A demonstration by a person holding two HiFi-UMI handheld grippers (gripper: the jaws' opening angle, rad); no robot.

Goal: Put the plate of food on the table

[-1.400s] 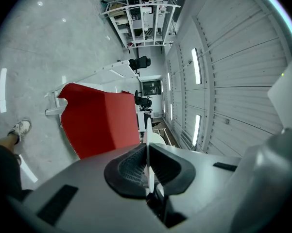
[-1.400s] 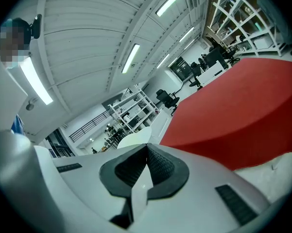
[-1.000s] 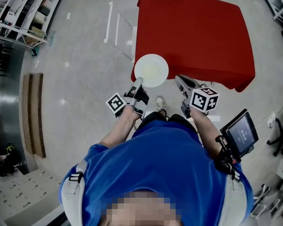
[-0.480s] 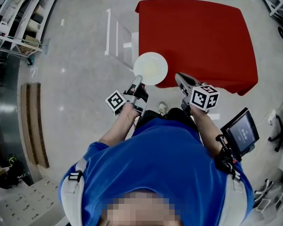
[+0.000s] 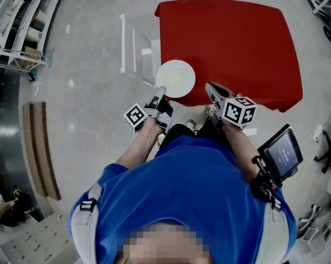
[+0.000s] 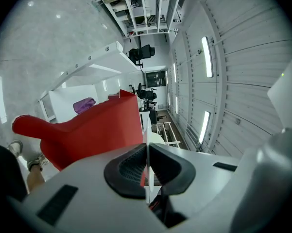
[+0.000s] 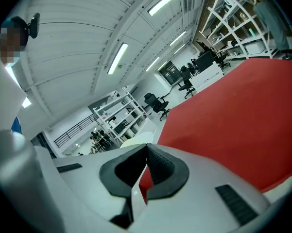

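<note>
Plate (image 5: 176, 77), rim clamped in left tool (image 5: 161, 92), has advanced over bench (image 5: 231, 43) corner; right tool (image 5: 210, 88) closed, empty; set-down likely next.

A round white plate (image 5: 176, 78) with a pale yellow centre shows at eight o'clock of the plain bright red cloth-covered table (image 5: 231, 43), the white left gripper (image 5: 161, 91) and right gripper (image 5: 210, 87) bear black-and-white square markers, and the person's shirt (image 5: 193, 186) is blue over a pale grey floor (image 5: 93, 65).
</note>
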